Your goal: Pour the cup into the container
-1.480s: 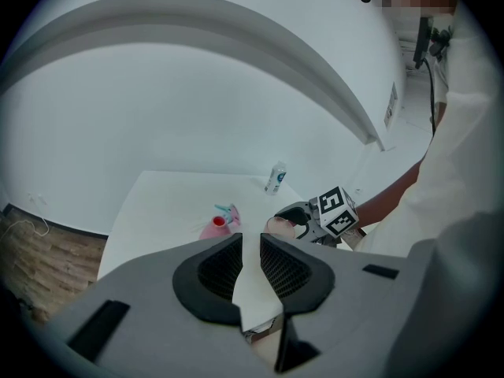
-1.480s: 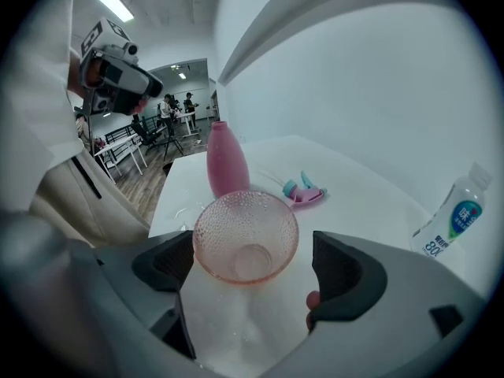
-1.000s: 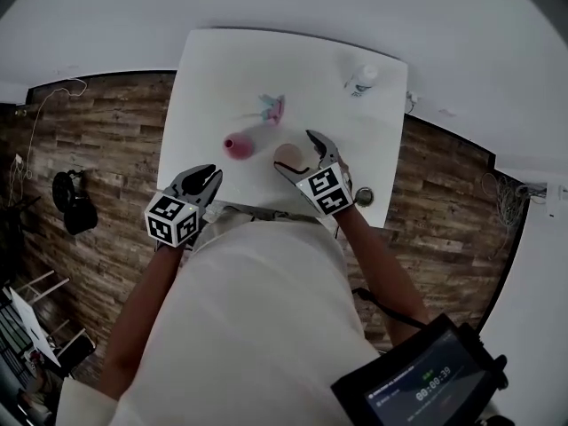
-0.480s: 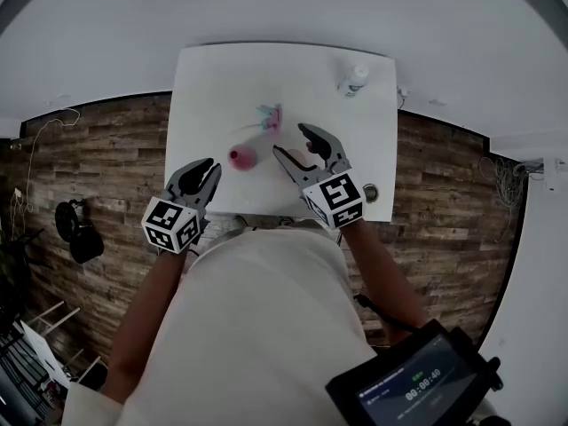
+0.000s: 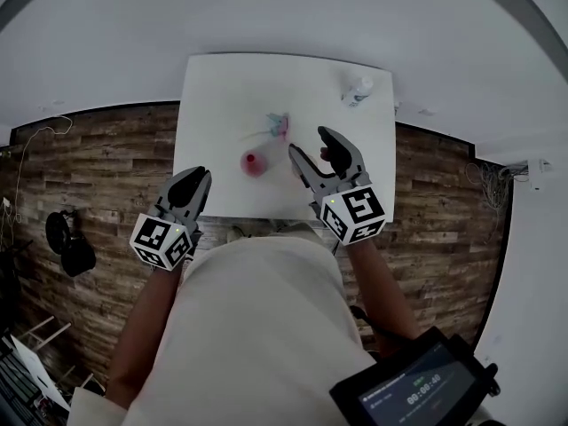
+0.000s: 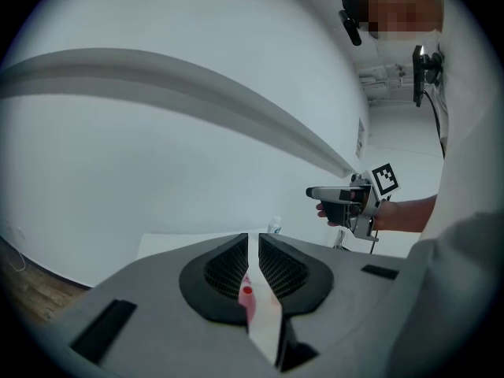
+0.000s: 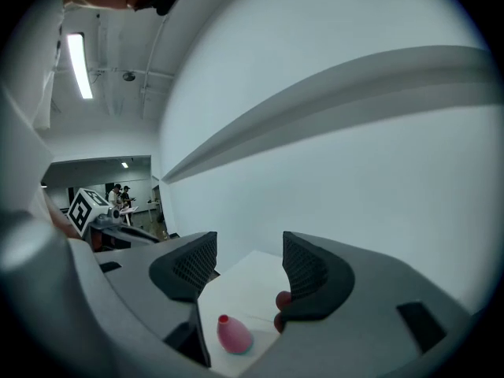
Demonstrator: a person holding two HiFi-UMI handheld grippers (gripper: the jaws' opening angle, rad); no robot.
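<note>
Only overhead: teal-pink object [image 5: 277, 124] behind cup [image 5: 255, 163]

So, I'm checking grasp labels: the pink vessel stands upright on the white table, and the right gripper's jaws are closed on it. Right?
Not quite. The pink vessel does stand upright on the white table, but the right gripper is not closed on it. The right gripper view shows its jaws, just closed partway, apart and empty, the vessel on the table beyond them.
</note>
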